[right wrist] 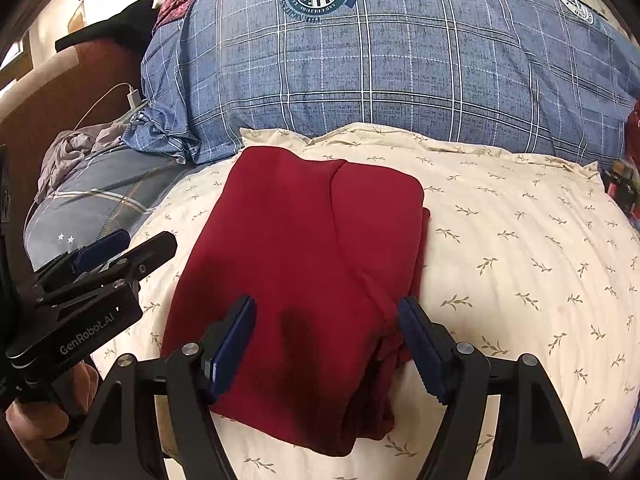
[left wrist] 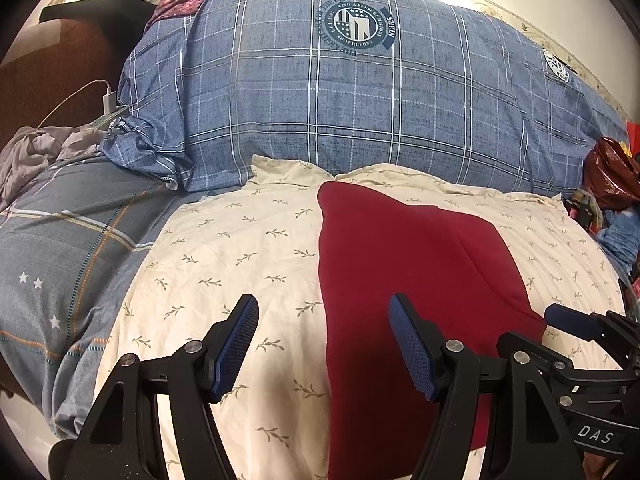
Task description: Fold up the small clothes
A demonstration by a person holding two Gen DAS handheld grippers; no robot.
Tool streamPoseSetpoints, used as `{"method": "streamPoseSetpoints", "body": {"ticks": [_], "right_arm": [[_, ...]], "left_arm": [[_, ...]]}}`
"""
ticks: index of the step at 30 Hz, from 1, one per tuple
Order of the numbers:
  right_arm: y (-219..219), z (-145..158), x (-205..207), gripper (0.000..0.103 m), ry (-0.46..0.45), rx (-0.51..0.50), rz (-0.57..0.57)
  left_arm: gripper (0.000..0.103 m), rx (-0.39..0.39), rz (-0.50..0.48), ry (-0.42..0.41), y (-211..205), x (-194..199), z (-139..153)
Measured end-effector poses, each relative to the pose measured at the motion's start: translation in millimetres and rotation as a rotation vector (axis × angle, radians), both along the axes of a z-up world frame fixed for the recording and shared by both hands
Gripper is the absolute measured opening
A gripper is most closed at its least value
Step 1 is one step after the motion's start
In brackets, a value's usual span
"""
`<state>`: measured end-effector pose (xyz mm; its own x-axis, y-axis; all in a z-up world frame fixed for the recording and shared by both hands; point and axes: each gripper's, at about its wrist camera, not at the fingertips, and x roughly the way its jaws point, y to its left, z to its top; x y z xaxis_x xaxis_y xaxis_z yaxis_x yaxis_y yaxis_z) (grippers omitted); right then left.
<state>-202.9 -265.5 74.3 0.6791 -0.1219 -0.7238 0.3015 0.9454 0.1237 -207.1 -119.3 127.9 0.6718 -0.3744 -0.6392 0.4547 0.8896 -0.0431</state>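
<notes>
Right wrist view, folded red garment point(right wrist: 304, 264) near edge hidden behind fingers point(right wrist: 234, 344).

The right hand-held gripper point(right wrist: 326, 344), jaws spread wide, hovers over a folded dark-red fabric garment point(right wrist: 304, 264) on the cream leaf-print pillow point(right wrist: 520, 240).

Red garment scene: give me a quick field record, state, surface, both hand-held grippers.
garment: red garment, folded into a compact stack, layered edges on its right side
surface: cream leaf-print sheet
behind: blue plaid pillow
left hand-held gripper: open, holding nothing, over the garment's left edge
right hand-held gripper: open, holding nothing, over the garment's near end
</notes>
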Motion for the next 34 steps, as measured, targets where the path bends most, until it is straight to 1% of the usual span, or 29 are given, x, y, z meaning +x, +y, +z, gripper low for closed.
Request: {"method": "streamPoseSetpoints", "body": {"ticks": [14, 25, 27, 30, 32, 34], "right_arm": [[-3.2, -3.3, 3.4, 0.078, 0.007, 0.0, 0.004], [-12.0, -7.3, 4.9, 0.078, 0.013, 0.02, 0.001], [-15.0, -5.2, 3.6, 0.078, 0.001, 0.028, -0.003], [-28.1, 4.1, -0.7, 0.078, -0.035, 0.024, -0.024], [-47.3, 10.7, -3.1, 0.079, -0.046, 0.004, -0.063], [-72.3, 12.3, -3.6, 0.084, -0.045, -0.008, -0.118]], "left_arm": [[0.067, 0.004, -0.002, 0.013, -4.6, 3.3, -2.8], [0.067, -0.016, 0.012, 0.031, -3.7, 12.1, -6.7], [0.067, -0.02, 0.015, 0.04, -2.1, 15.9, -8.0], [0.067, -0.03, 0.035, 0.056, 5.1, 26.6, -9.3], [0.067, -0.032, 0.065, 0.047, 14.4, 36.9, -8.8], [0.067, -0.031, 0.092, 0.047, 21.4, 48.1, -9.7]]}}
